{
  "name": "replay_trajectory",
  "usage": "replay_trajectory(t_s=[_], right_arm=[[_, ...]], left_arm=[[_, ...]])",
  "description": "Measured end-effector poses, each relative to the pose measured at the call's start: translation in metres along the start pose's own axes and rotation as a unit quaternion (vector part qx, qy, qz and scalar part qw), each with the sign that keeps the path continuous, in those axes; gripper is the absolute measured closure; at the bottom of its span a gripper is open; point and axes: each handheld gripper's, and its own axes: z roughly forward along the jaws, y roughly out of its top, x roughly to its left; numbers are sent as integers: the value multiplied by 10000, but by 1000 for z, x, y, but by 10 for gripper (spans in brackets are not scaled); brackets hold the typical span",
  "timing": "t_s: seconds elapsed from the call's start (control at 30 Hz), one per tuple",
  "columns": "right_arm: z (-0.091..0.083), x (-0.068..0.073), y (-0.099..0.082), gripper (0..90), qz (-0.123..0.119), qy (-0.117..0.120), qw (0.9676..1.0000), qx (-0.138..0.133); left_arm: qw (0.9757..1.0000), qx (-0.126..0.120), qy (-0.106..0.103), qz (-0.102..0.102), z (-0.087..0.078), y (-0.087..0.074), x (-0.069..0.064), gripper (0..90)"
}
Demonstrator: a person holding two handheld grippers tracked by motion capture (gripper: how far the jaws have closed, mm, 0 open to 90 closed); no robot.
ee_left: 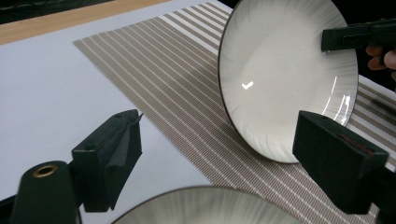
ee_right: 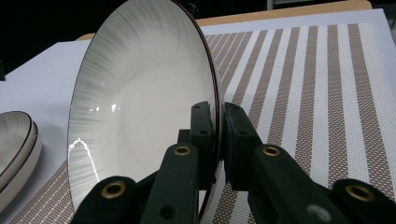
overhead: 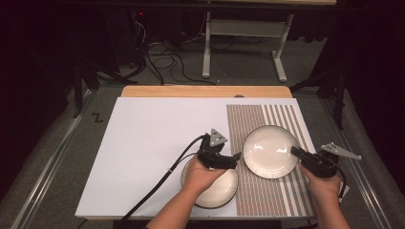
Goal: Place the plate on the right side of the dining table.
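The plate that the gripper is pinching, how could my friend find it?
Look at the striped placemat on the white table's right side. The plate sits there, the right gripper clamped on its rim. The other plates lie stacked off the mat, nearer the person.

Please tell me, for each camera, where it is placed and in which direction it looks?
High view: above the table's near side, looking forward and down; both forearms, left tongs, right tongs.
Left gripper view: on the left tongs, facing the striped mat.
Right gripper view: on the right tongs, clamped on the plate rim.
Shared: that plate appears in all views.
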Motion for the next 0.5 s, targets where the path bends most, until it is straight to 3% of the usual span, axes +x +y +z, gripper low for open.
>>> replay_trajectory(t_s=[0.27,0.5], right_arm=[[1,0,0,848,2,-45,10000,42],[2,0,-1,844,38,-96,9999,80]], left_arm=[[9999,-123,112,25,-40,-18,20,37],[9991,-315,273,27,-73,-30,36,1]])
